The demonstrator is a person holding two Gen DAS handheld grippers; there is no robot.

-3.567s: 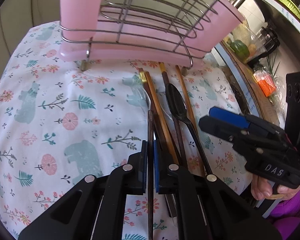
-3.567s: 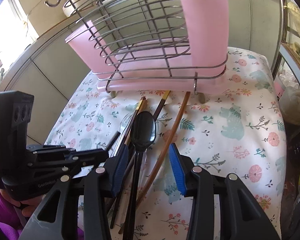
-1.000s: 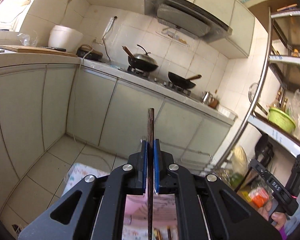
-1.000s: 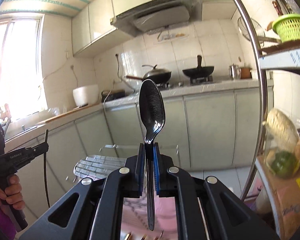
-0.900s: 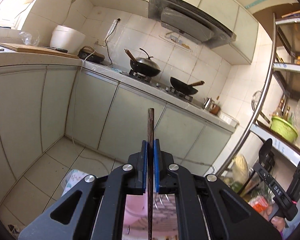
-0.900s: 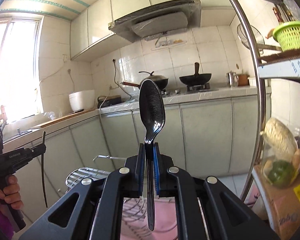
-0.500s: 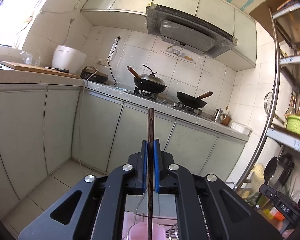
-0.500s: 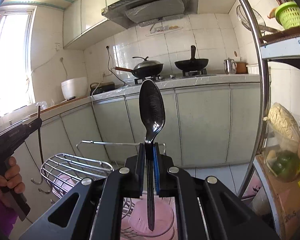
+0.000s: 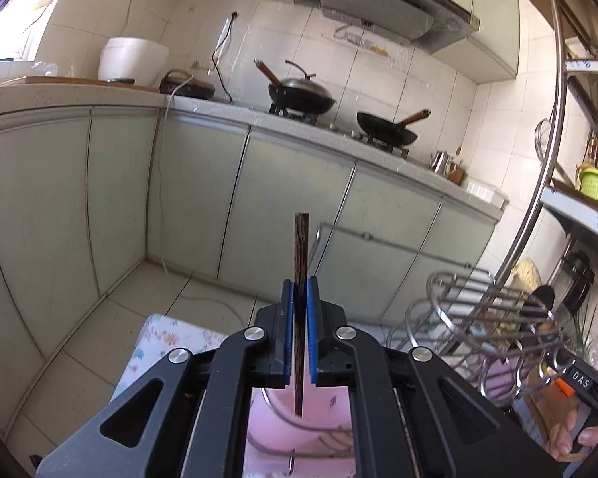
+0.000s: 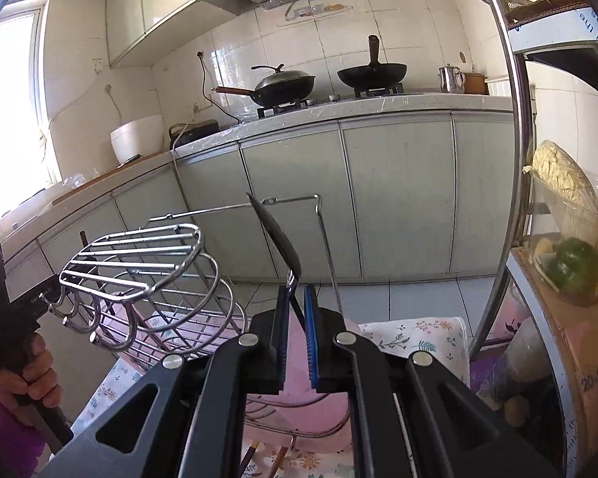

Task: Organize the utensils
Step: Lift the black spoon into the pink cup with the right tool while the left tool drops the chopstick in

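Note:
My left gripper (image 9: 298, 298) is shut on a dark wooden chopstick (image 9: 301, 247) held upright above a pink cup (image 9: 299, 422) of the wire utensil rack (image 9: 474, 310). My right gripper (image 10: 295, 298) stands slightly open over the rack's pink cup (image 10: 299, 394). The black spoon (image 10: 279, 239) leans tilted to the left between its blue pads, loose in the gap. The rack's wire compartment (image 10: 147, 263) is to the left. The right gripper's body (image 9: 578, 378) shows at the lower right of the left wrist view. The left gripper's body (image 10: 4, 302) shows at the left edge of the right wrist view.
The rack stands on a floral cloth (image 10: 410, 338). Chopstick ends (image 10: 279, 458) lie on the cloth below. Kitchen cabinets (image 9: 291, 207) and a stove with woks (image 10: 287, 83) are behind. A metal shelf pole (image 10: 514, 159) and boxed vegetables (image 10: 570, 263) stand at the right.
Both grippers have lowered towards the rack. The right gripper has opened slightly, and the spoon has tipped from upright to leaning left. The left gripper still holds the chopstick.

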